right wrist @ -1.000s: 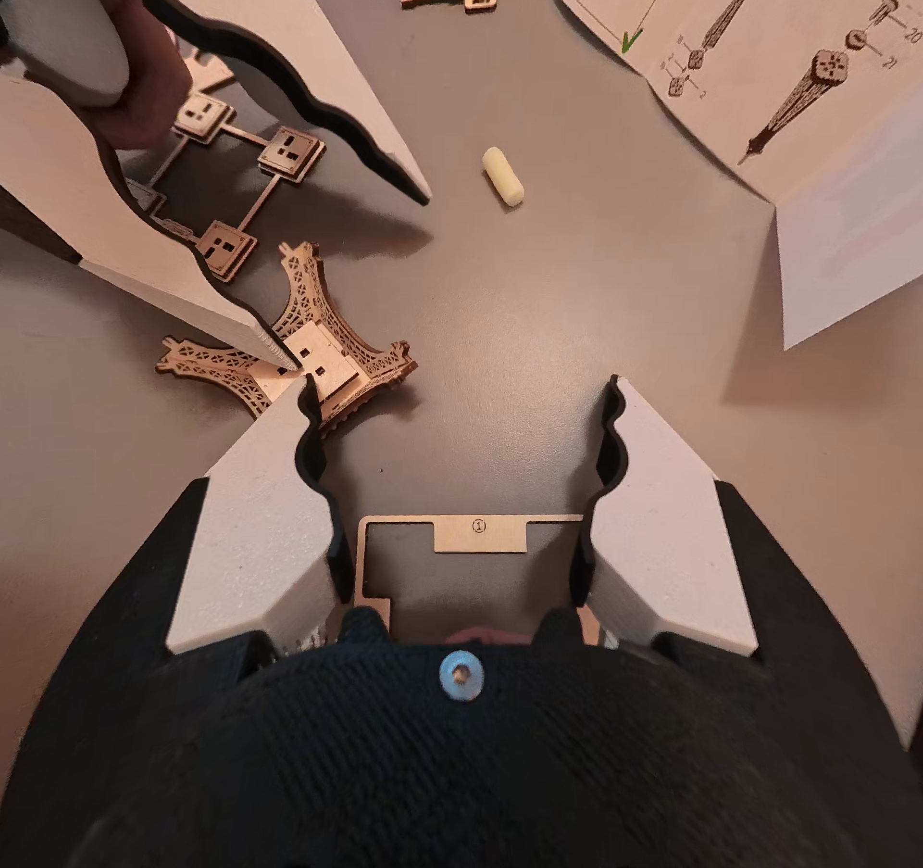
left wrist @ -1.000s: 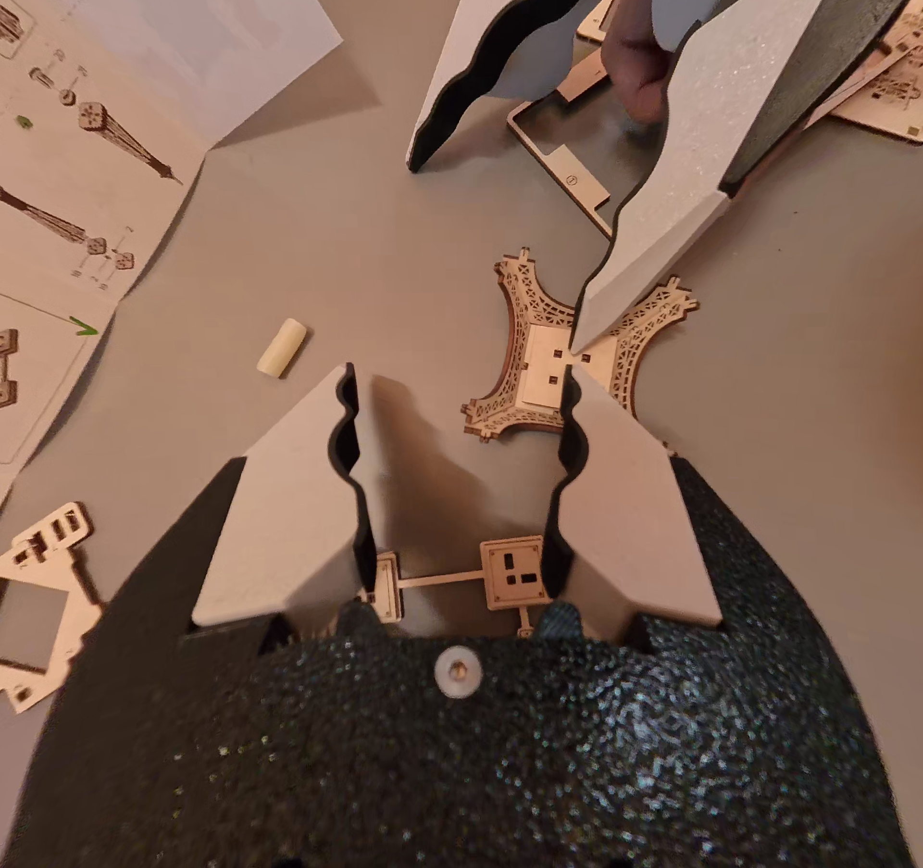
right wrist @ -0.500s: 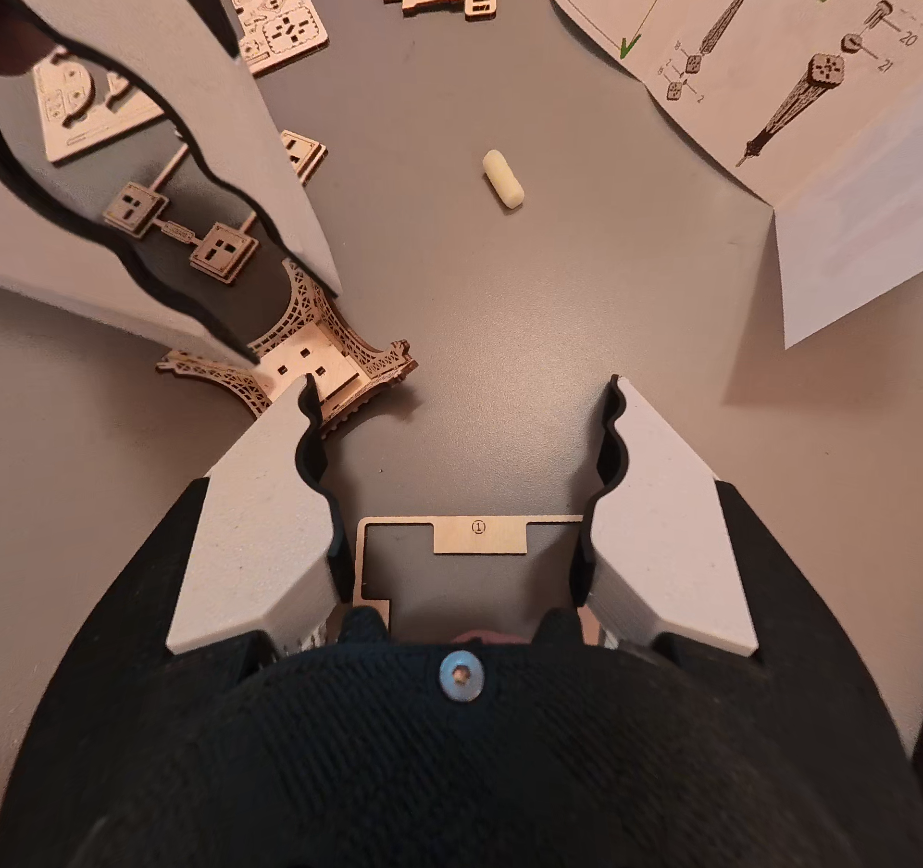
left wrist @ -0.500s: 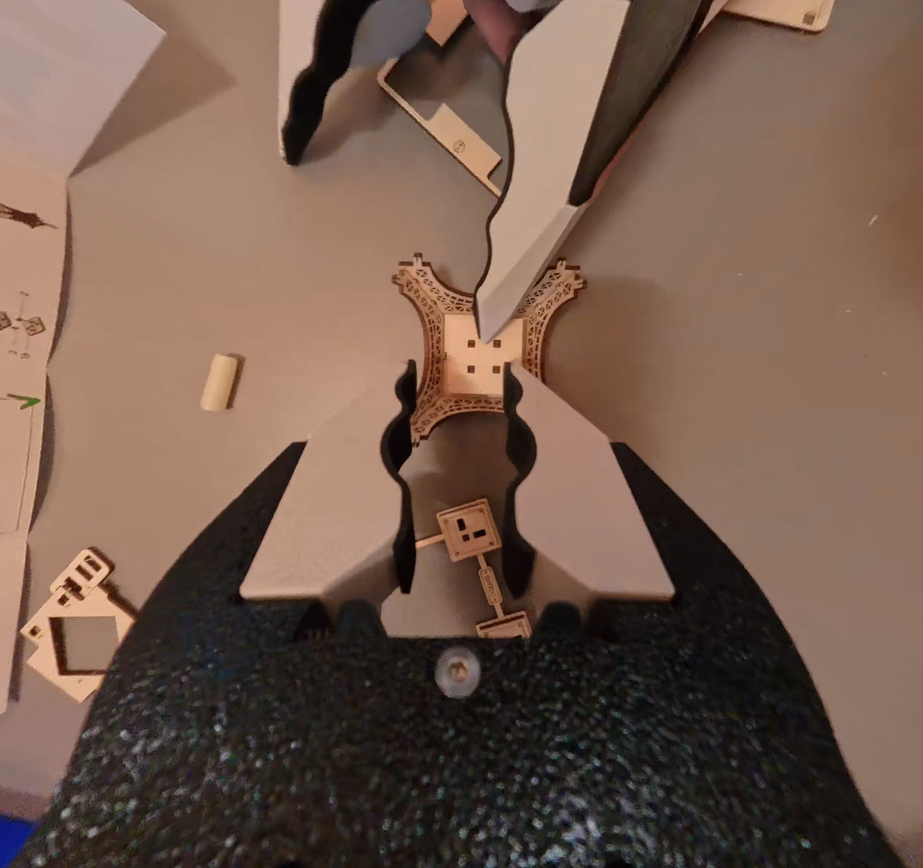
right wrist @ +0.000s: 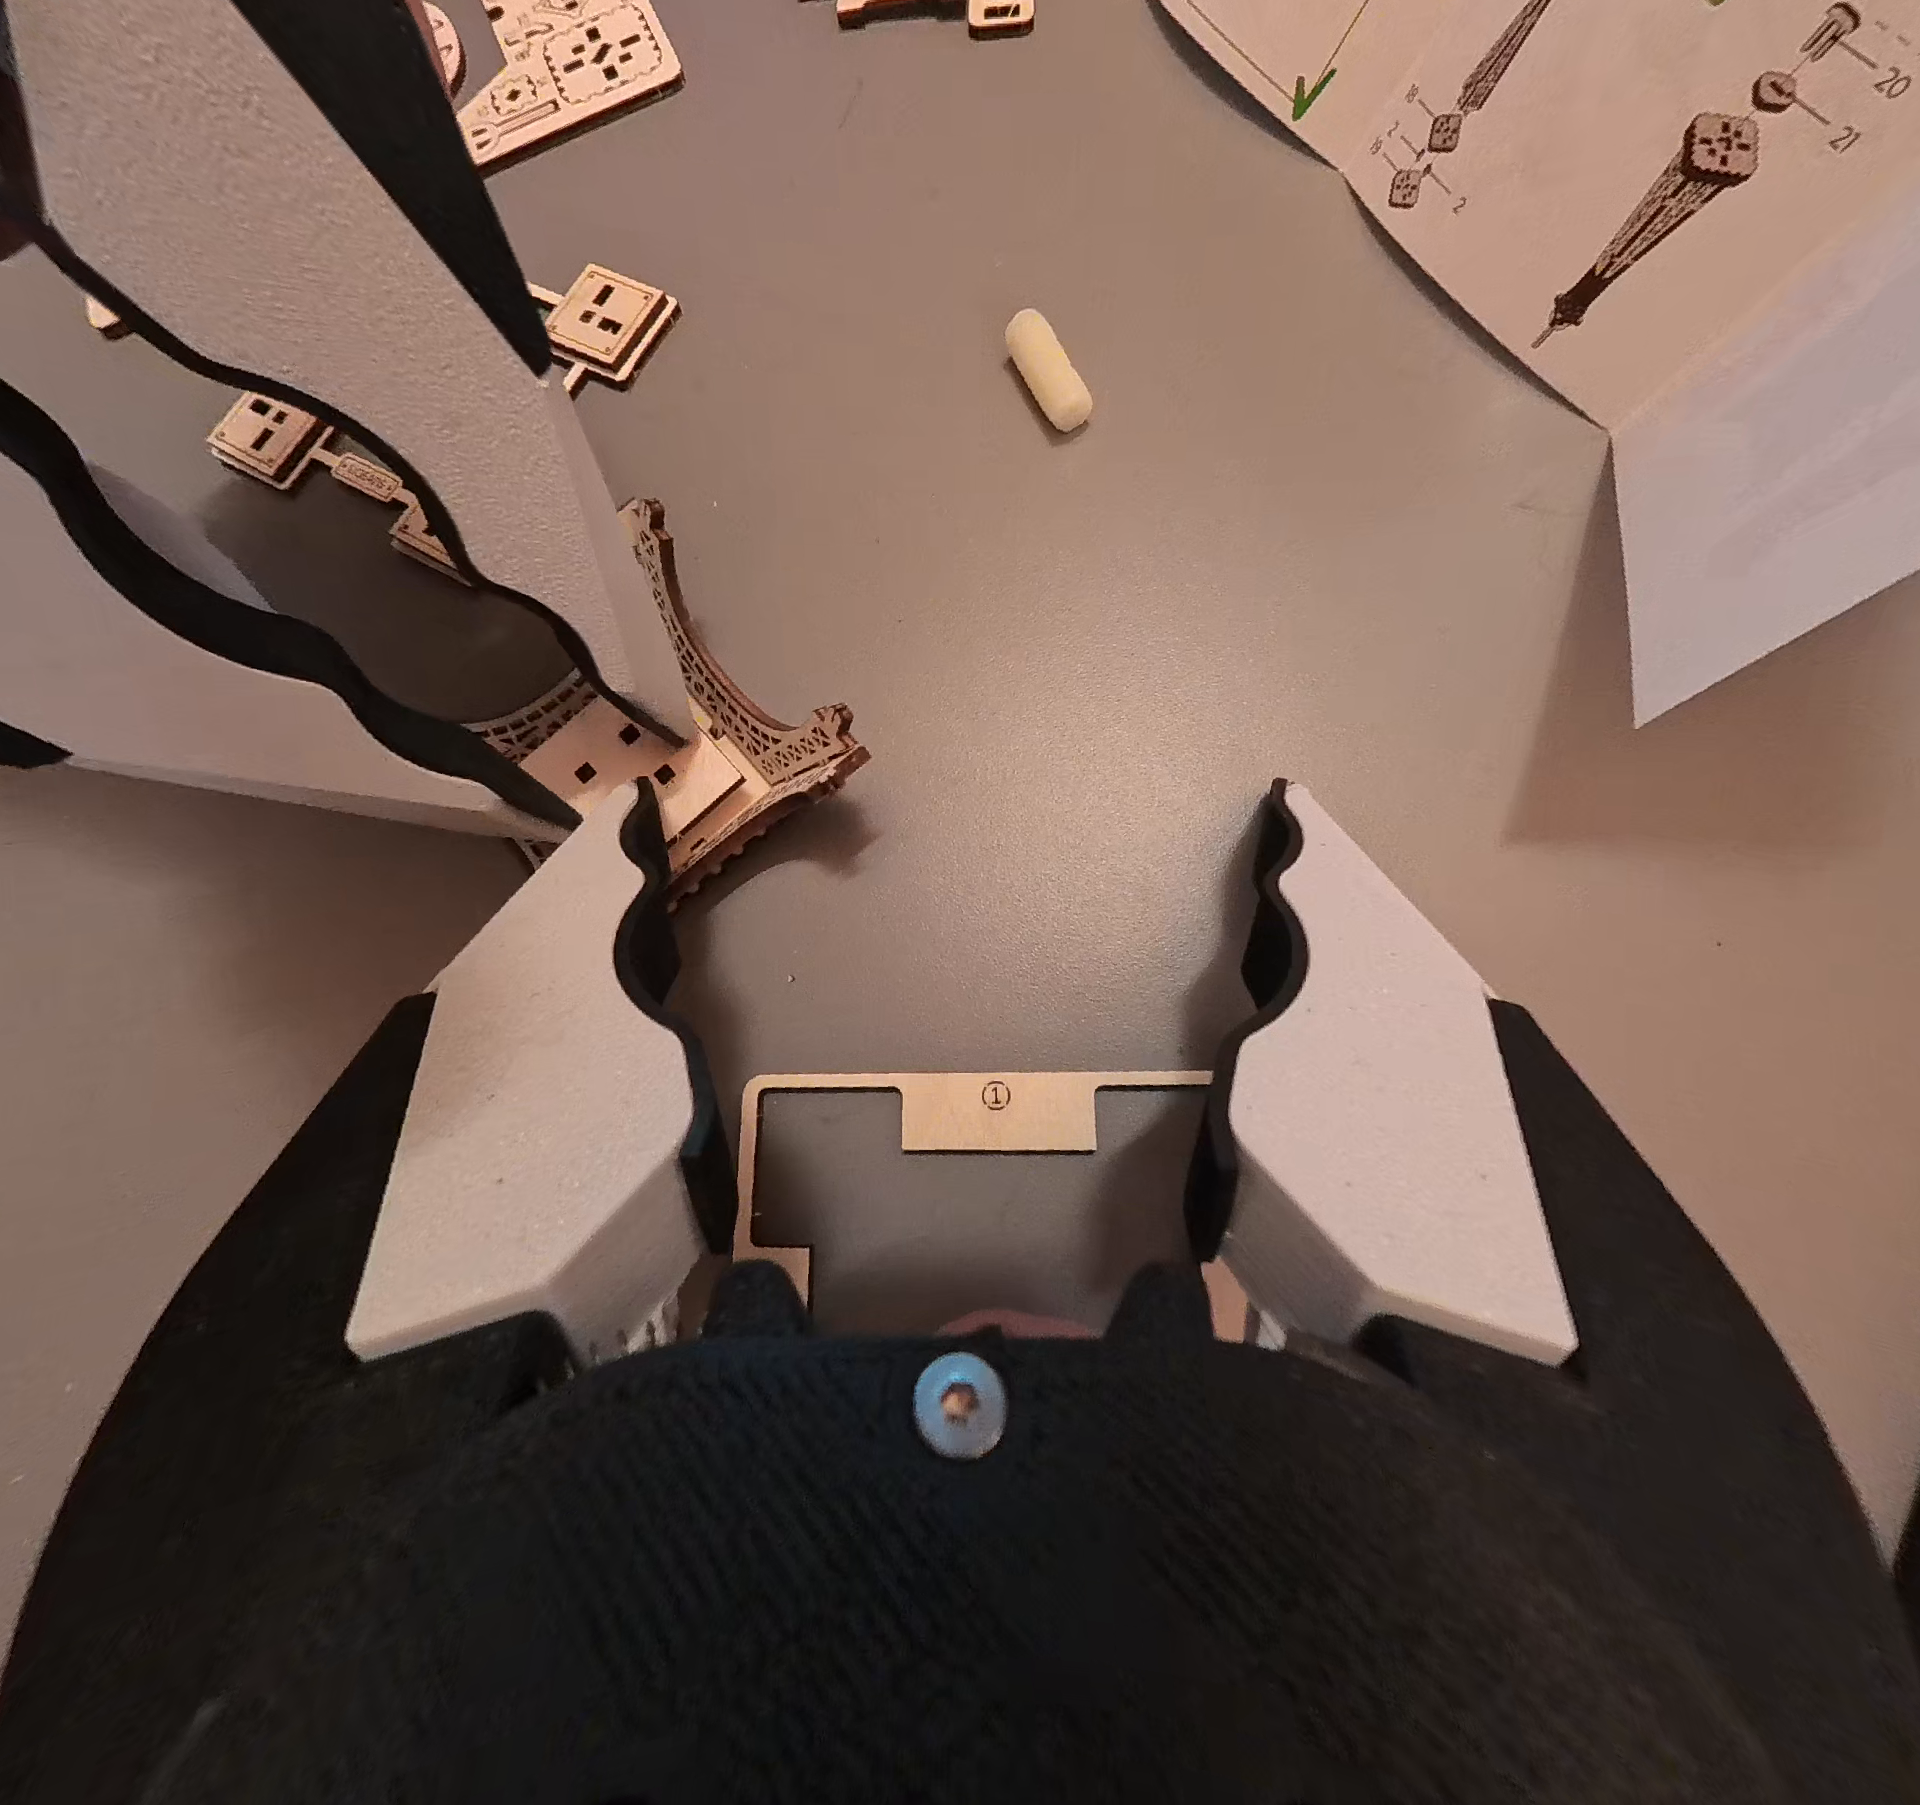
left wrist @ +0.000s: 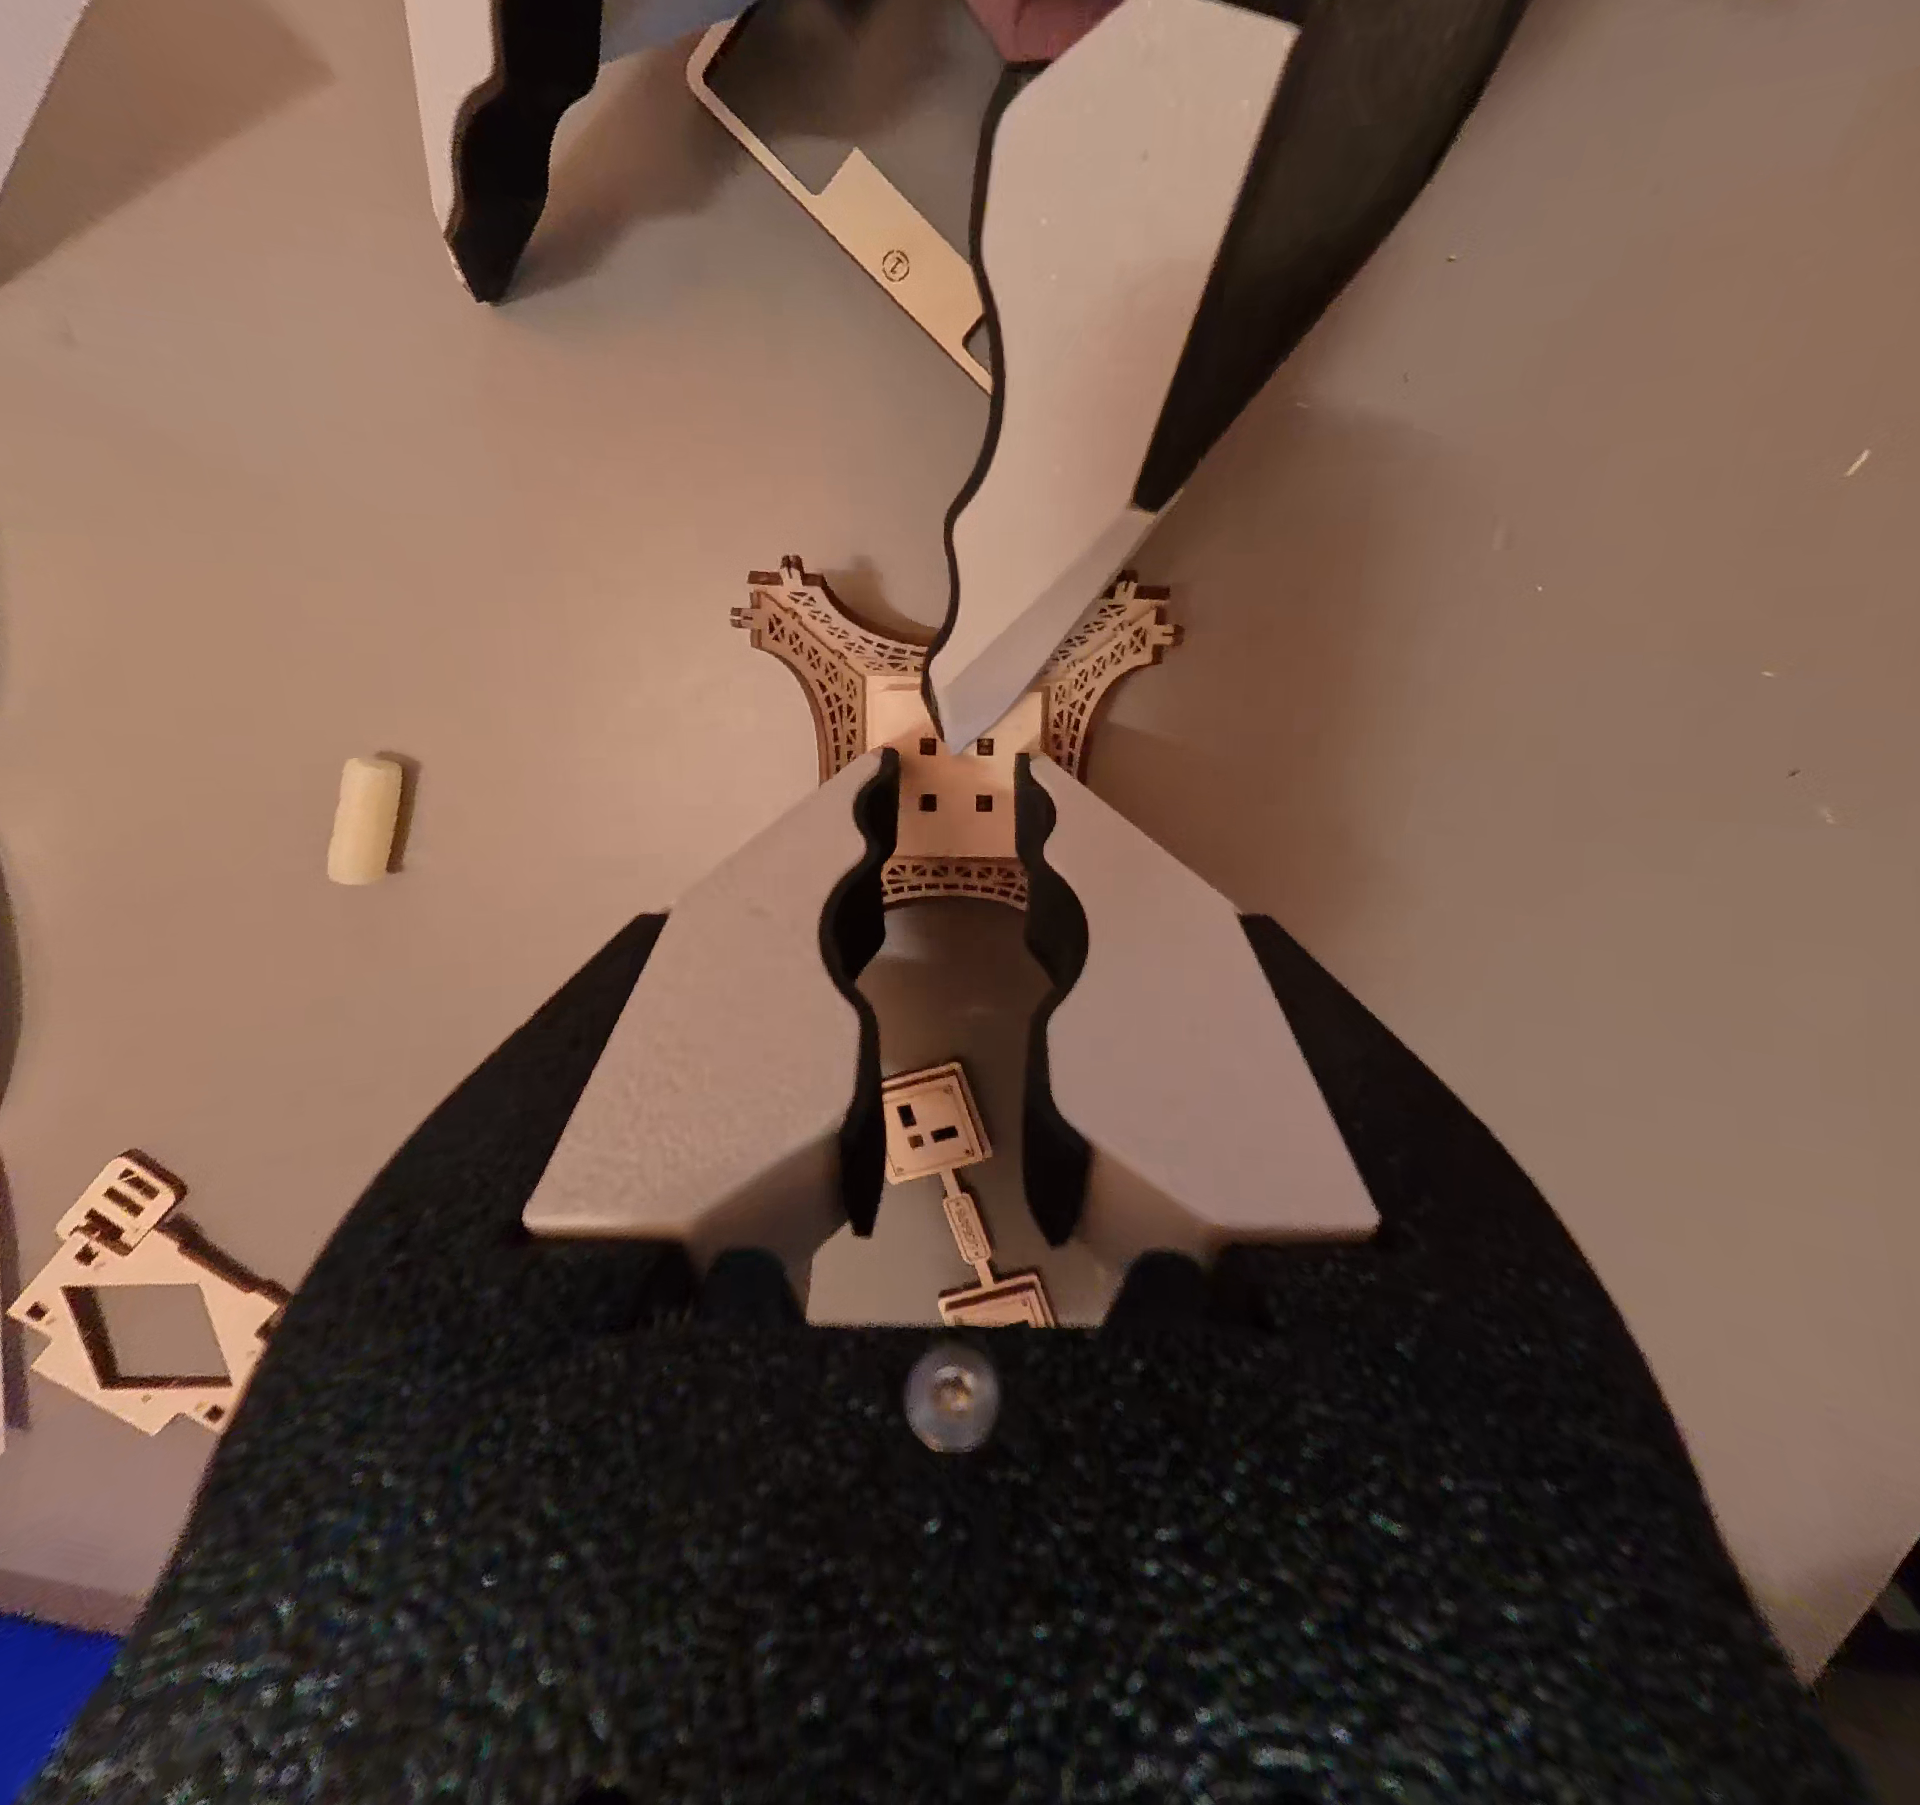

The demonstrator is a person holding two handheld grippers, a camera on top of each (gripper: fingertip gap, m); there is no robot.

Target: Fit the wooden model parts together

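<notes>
A small wooden lattice tower base [left wrist: 956,810] stands on the grey table, its flat top with square holes facing up. My left gripper [left wrist: 954,768] has its jaws drawn in narrow against the two sides of that top. It also shows at the left of the right wrist view [right wrist: 623,779], astride the base [right wrist: 769,747]. My right gripper [right wrist: 956,797] is wide open and empty. In the left wrist view [left wrist: 717,498] one of its fingertips [left wrist: 966,706] rests on the far edge of the base's top.
A cream wax stick [left wrist: 364,820] lies left of the base. A cut-out wooden sheet frame [right wrist: 997,1111] lies under my right gripper. A chain of small square parts [left wrist: 930,1127], a square frame part [left wrist: 125,1329], a part sheet [right wrist: 561,62] and an instruction sheet [right wrist: 1558,93] lie around.
My left gripper moved in over the tower base and its jaws narrowed from wide open to close around the top. The right gripper stayed open with its fingertip on the base.
</notes>
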